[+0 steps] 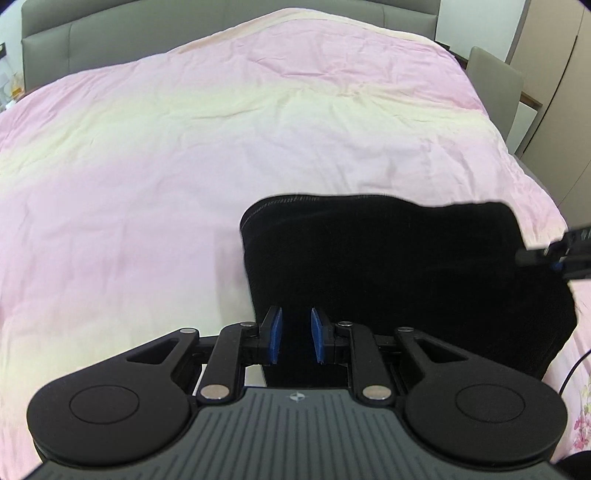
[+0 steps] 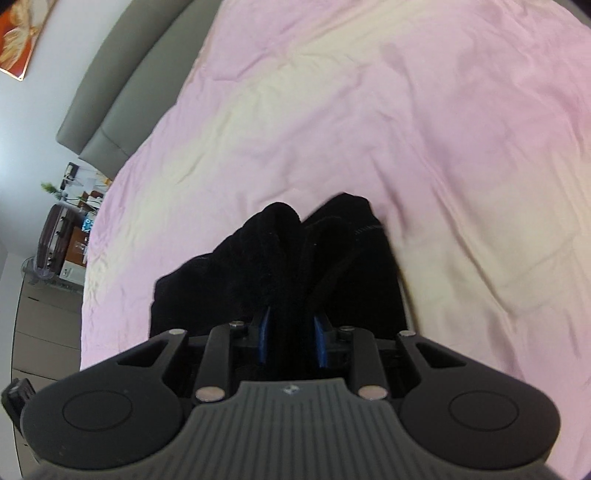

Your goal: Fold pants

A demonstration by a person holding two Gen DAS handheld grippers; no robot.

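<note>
Black pants lie folded into a thick block on the pink bed cover, at the lower right of the left wrist view. My left gripper is at their near left edge, blue pads apart, with black cloth between them. In the right wrist view the pants bunch up in front of my right gripper, whose blue pads hold a thick fold of the black cloth. The right gripper also shows at the right edge of the left wrist view, at the pants' far right corner.
The pink and cream bed cover spreads wide to the left and beyond the pants. A grey headboard runs along the far side. A grey chair and wardrobe stand at the right. A bedside cabinet with clutter is beside the bed.
</note>
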